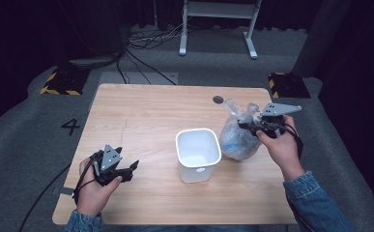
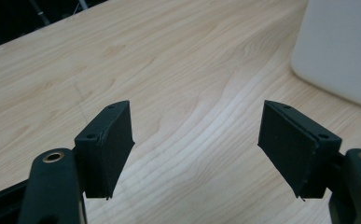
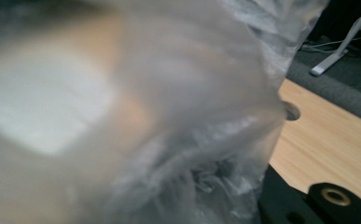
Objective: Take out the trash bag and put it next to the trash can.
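Wooden counter (image 1: 141, 116): we count one white bin (image 1: 198, 154), one plastic bag (image 1: 238, 137) pinched by our right gripper (image 1: 252, 124); left gripper (image 1: 126, 170) spread.

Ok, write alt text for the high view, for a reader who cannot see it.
A person at a light wooden table holds the right gripper against the top of a crumpled clear plastic bag, which sits just right of an open white plastic bin. The left gripper rests open near the table's front left, holding nothing.
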### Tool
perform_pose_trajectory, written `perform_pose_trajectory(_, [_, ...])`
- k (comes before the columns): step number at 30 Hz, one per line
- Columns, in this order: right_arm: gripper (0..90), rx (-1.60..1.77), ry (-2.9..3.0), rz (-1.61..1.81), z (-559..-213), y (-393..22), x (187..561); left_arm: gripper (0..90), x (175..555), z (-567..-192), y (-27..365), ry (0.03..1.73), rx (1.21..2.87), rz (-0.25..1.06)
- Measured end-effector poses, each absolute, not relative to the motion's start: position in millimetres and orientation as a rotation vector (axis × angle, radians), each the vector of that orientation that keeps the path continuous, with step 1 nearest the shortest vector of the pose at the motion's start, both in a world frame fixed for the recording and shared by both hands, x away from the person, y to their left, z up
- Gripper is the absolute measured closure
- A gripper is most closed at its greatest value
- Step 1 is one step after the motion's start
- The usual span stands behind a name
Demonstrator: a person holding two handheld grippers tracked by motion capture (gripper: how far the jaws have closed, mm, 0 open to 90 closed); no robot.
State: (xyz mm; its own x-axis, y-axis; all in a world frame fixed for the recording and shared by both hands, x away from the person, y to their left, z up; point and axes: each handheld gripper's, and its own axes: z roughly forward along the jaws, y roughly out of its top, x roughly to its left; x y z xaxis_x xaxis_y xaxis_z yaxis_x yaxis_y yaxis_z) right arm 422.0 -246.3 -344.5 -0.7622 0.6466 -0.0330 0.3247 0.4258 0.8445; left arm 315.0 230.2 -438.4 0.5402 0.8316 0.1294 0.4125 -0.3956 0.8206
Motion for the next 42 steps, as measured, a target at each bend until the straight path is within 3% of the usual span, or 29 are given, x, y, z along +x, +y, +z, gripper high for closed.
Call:
perform_pose_trajectory(9, [85.4,0.845,2.399,1.277,-373,-231,431,26.3,309,-445,238,1.044,2.004,0.682])
perform_pose_trajectory(14, [79.5,0.87,2.394,1.309,-379,-231,431,26.2,309,-447,238,1.045,2.005,0.679])
perform_pose_trajectory(18, [65.4,0.902,2.37,1.326,-379,-234,428,26.3,311,-447,238,1.043,2.003,0.674])
perform_pose_trajectory(21, [45.9,0.914,2.304,1.358,-374,-236,421,26.3,312,-448,235,1.038,2.006,0.665])
perform_pose_trajectory(25, [36.2,0.92,2.264,1.368,-369,-241,414,26.3,314,-448,231,1.022,2.007,0.651])
perform_pose_trajectory(42, [18.5,0.905,2.24,1.389,-355,-289,370,26.3,313,-447,232,1.035,1.983,0.629])
